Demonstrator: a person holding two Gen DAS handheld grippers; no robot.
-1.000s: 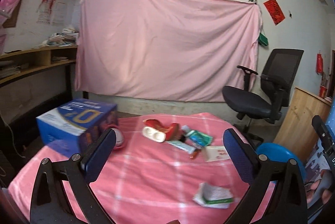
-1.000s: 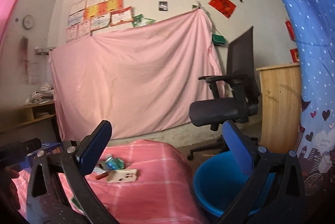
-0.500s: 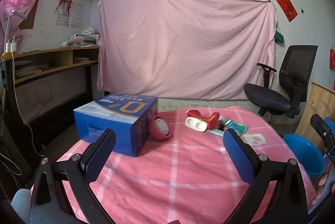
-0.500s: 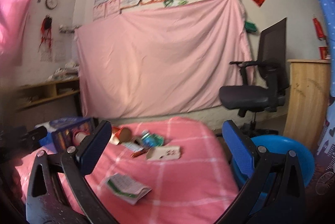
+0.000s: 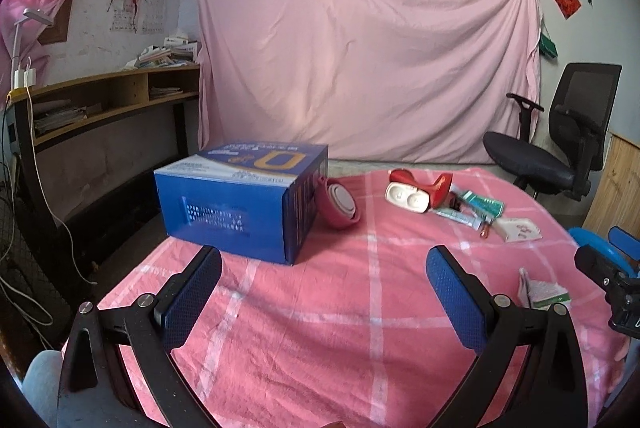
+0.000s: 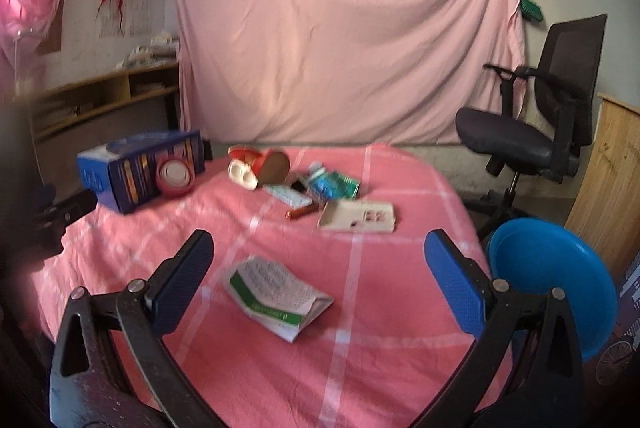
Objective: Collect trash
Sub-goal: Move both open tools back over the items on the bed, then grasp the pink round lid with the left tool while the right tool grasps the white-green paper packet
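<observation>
Folded green-and-white leaflet (image 6: 280,298), creased, near the worktop's (image 6: 380,368) front edge; pink checked cloth; blue basin (image 6: 560,280) beside its right edge. Both grippers' (image 5: 324,284) (image 6: 320,276) fingers wide, empty.

Cloth, card, plastic and paper on the counter

The counter (image 6: 360,368) wears a matt, creased pink checked cloth. At ten o'clock the blue box (image 5: 240,204) looks like glossy printed card. The leaflet (image 6: 280,296) is thin folded paper. At three o'clock the blue basin (image 6: 560,280) is smooth plastic. Each hand-held gripper shows textured blue pads (image 6: 180,280) on matt black plastic.
</observation>
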